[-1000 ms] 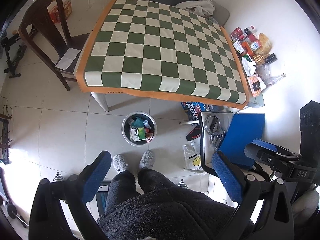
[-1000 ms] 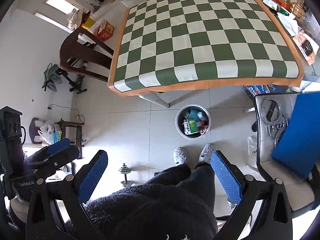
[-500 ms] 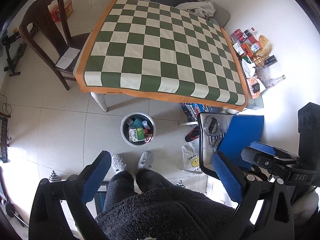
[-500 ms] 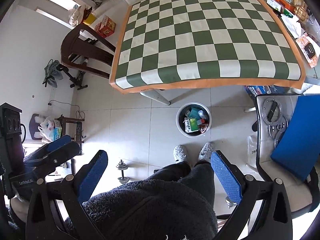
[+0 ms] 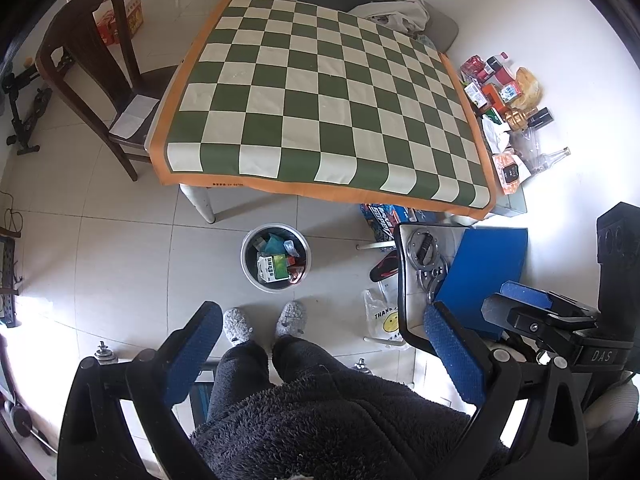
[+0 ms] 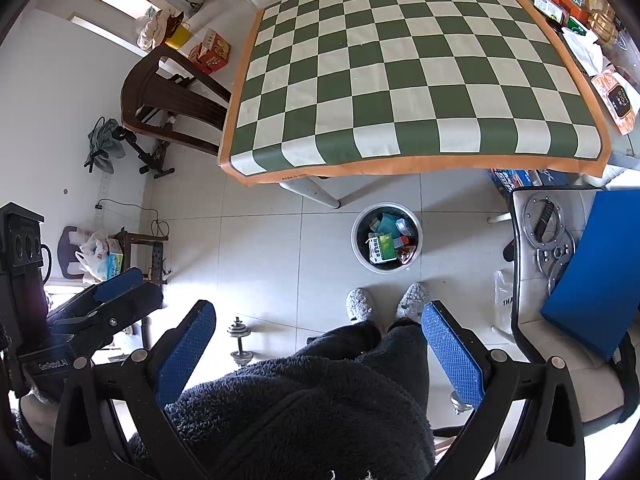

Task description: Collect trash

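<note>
Both grippers hang high above the floor, pointing down over the person's dark fleece legs. The left gripper (image 5: 322, 330) has its blue-padded fingers spread wide, holding nothing; the right gripper (image 6: 318, 318) is likewise spread and empty. The bin (image 5: 275, 257) stands on the tiles at 12 o'clock from the grey slippers (image 5: 264, 322), just off the near edge of the checkered table (image 5: 320, 96), with cartons and wrappers (image 5: 274, 266) lying inside. A white chair (image 6: 520, 320) sits at 3 o'clock.
</note>
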Tool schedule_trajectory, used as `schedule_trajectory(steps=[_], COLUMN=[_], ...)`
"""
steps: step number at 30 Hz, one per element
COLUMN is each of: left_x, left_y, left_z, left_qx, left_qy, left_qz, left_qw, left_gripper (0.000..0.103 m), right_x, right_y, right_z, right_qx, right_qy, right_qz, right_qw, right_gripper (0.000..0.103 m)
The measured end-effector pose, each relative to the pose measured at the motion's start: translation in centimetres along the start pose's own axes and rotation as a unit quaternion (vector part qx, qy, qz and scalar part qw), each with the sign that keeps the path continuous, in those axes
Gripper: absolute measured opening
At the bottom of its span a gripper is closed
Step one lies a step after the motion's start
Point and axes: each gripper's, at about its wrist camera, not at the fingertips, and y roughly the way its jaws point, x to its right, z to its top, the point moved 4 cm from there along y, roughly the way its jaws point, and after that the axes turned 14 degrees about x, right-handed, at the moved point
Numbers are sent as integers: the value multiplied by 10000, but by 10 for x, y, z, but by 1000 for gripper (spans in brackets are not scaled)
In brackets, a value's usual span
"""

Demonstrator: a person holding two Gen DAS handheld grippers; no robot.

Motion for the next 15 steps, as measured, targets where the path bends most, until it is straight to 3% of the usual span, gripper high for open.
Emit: schedule_trajectory(steps=[15], left_x=[3], left_y=[1], left_z=[-2], left_qx=[-10], left_qy=[7], left_qz=[-19], left_qw=[10000], left_gripper=[103], right_x=[1], right_y=[-1], right_z=[-1], right_qx=[-20], right_qy=[-16], right_qz=[12], right_qw=[10000], right_gripper=[103])
